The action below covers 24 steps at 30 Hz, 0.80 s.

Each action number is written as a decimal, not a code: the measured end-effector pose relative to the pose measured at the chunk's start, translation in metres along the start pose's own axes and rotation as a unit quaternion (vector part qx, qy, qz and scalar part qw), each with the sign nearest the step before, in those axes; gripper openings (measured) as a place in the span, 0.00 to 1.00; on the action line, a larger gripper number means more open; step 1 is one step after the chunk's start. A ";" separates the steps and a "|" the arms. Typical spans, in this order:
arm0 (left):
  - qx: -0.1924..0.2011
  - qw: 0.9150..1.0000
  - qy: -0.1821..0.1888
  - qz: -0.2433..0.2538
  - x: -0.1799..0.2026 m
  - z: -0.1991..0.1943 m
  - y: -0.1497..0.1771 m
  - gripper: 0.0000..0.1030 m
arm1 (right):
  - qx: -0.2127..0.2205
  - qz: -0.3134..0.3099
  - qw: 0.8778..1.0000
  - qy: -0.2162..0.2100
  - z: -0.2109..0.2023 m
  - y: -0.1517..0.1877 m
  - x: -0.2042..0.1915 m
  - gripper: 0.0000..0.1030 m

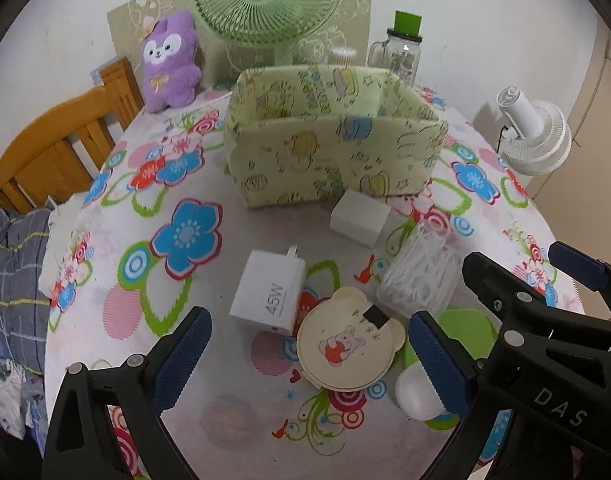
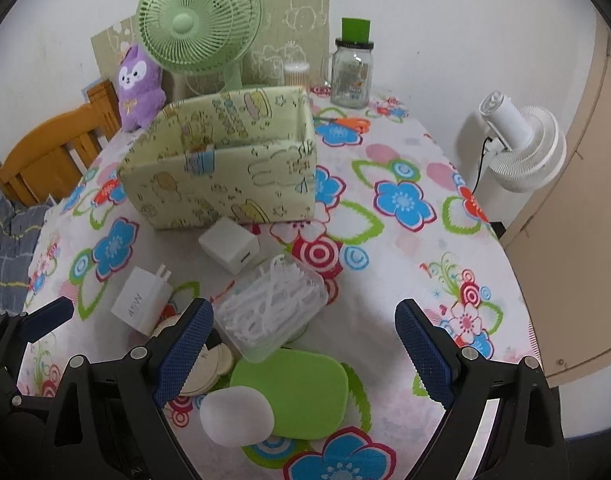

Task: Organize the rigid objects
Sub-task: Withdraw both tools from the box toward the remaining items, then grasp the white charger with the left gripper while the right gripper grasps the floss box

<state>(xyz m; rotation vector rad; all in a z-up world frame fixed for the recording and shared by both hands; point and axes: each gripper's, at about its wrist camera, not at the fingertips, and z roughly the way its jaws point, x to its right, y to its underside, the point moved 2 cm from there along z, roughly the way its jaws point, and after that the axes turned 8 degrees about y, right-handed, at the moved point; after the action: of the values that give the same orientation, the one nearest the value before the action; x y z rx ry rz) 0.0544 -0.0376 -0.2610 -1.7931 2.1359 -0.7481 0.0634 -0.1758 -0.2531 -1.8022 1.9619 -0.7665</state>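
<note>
Blue ribbed pads stand wide apart on your left gripper [image 1: 309,364], spread and empty above the flowered tablecloth [image 1: 209,408] of the desk. Between them lie the white 45W charger block [image 1: 269,292] and, touching its near side, the cream bear-shaped disc with a printed rabbit [image 1: 347,350]. Your right gripper [image 2: 305,352] is equally spread, pinching nothing; inside its span sit the clear plastic box of white floss picks [image 2: 271,312], the flat green rounded case [image 2: 293,390] and the white egg-shaped piece [image 2: 236,416] resting against that case. A small white cube adapter [image 2: 229,250] lies just in front of the open pale-yellow printed fabric bin [image 2: 225,184], which stands mid-desk with its mouth up.

Bare cloth lies to the right of the bin and toward the desk's right edge. The far edge is crowded: a purple plush toy [image 1: 169,60] at the far left corner, a green mesh table fan [image 1: 265,0], a tub of cotton swabs [image 2: 296,71] and a glass jar with a green cap [image 2: 352,72].

Only the right wrist view shows orange-handled scissors [image 2: 347,122] beyond the bin; only the left wrist view shows the disc's face unobstructed. Beyond the right edge stands a white round fan [image 2: 525,152]; past the left edge, a wooden chair back [image 1: 53,140] and grey plaid cloth [image 1: 13,280].
</note>
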 end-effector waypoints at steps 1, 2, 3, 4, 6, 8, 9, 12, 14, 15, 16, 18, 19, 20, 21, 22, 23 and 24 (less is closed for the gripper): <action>-0.001 1.000 0.000 -0.002 -0.001 0.002 0.001 0.97 | -0.001 0.000 1.000 -0.001 0.003 0.002 -0.001 0.91; -0.003 1.000 -0.002 -0.004 -0.002 0.005 0.002 0.97 | -0.002 0.000 1.000 -0.002 0.005 0.003 -0.002 0.91; -0.005 1.000 -0.005 -0.005 -0.003 0.008 0.003 0.97 | -0.005 -0.001 1.000 -0.002 0.009 0.004 -0.003 0.91; -0.005 1.000 -0.007 -0.005 -0.005 0.010 0.004 0.97 | -0.008 -0.002 1.000 -0.003 0.012 0.005 -0.004 0.91; -0.004 1.000 -0.010 -0.004 -0.006 0.014 0.005 0.96 | -0.011 -0.004 1.000 -0.002 0.017 0.006 -0.006 0.91; -0.002 1.000 -0.014 -0.001 -0.008 0.017 0.005 0.96 | -0.015 -0.004 1.000 -0.005 0.023 0.007 -0.009 0.91; -0.002 1.000 -0.017 0.000 -0.009 0.018 0.005 0.96 | -0.017 -0.002 1.000 -0.006 0.025 0.008 -0.010 0.91; -0.005 1.000 -0.024 0.001 -0.011 0.024 0.005 0.96 | -0.023 0.003 1.000 -0.012 0.034 0.009 -0.012 0.91; -0.008 1.000 -0.027 0.000 -0.013 0.028 0.005 0.96 | -0.028 0.007 0.999 -0.016 0.041 0.010 -0.012 0.91; -0.009 1.000 -0.028 0.001 -0.013 0.031 0.006 0.96 | -0.032 0.009 0.999 -0.017 0.044 0.011 -0.013 0.91; -0.010 1.000 -0.028 0.001 -0.014 0.033 0.006 0.95 | -0.034 0.010 0.999 -0.017 0.047 0.011 -0.013 0.91; -0.015 1.000 -0.024 -0.003 -0.016 0.037 0.005 0.95 | -0.039 0.015 0.999 -0.016 0.051 0.011 -0.014 0.91; -0.017 1.000 -0.021 -0.006 -0.017 0.039 0.004 0.94 | -0.041 0.018 0.999 -0.015 0.053 0.011 -0.014 0.91; -0.019 1.000 -0.018 -0.009 -0.018 0.041 0.004 0.94 | -0.042 0.020 0.999 -0.013 0.055 0.011 -0.014 0.91; -0.020 1.000 -0.017 -0.010 -0.019 0.042 0.003 0.93 | -0.043 0.020 0.999 -0.010 0.056 0.010 -0.014 0.91; -0.019 1.000 -0.017 -0.010 -0.020 0.043 0.002 0.92 | -0.044 0.020 0.999 -0.008 0.057 0.009 -0.015 0.91; -0.020 1.000 -0.018 -0.010 -0.020 0.044 0.002 0.92 | -0.046 0.020 0.999 -0.007 0.059 0.008 -0.015 0.91; -0.022 1.000 -0.019 -0.010 -0.020 0.045 0.001 0.90 | -0.048 0.020 0.999 -0.008 0.061 0.007 -0.016 0.91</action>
<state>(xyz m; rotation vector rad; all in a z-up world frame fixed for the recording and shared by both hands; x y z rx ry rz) 0.0801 -0.0277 -0.3017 -1.8379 2.1293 -0.6726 0.0962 -0.1680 -0.3068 -1.8101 2.0502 -0.6552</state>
